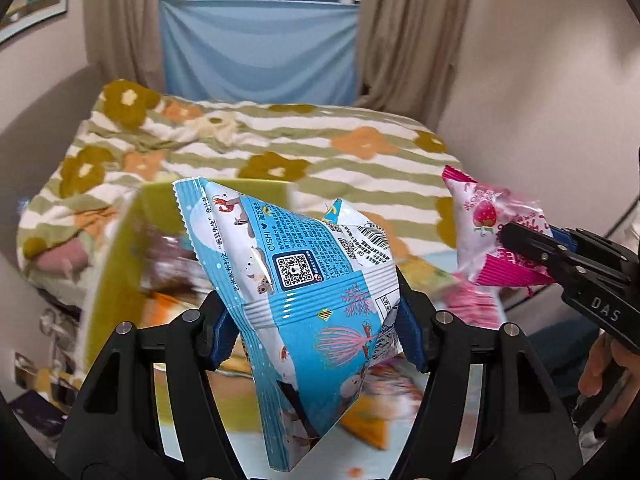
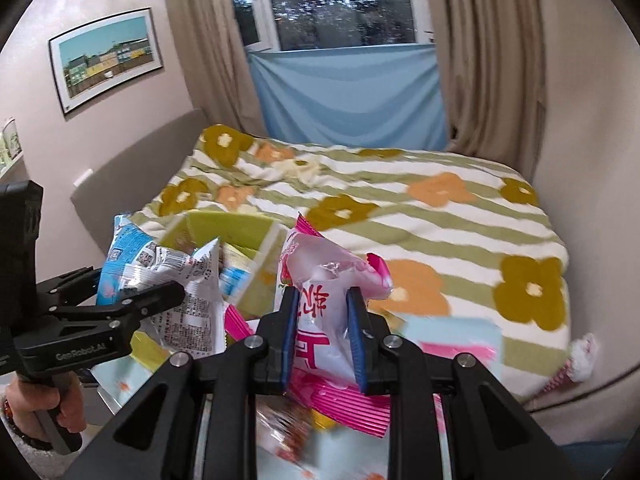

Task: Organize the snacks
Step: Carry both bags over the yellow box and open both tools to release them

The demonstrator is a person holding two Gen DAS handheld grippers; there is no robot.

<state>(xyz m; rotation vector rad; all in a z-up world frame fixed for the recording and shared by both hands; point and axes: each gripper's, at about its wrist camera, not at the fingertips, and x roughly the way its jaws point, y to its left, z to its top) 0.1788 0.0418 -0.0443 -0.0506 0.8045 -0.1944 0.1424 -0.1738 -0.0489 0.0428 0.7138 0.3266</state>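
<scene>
green box (image 2: 224,228) ahead, snack clutter below, bed (image 2: 460,216) beyond

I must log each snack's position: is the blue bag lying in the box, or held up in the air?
Held up. The left gripper clamps the blue bag, lifted in front of the green box.

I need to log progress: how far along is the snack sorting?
Done: some packets already sit in the green box. In hand: left gripper clamps a blue Oishi bag; right gripper clamps a pink strawberry packet. Left: loose snack packets lie blurred below.
</scene>
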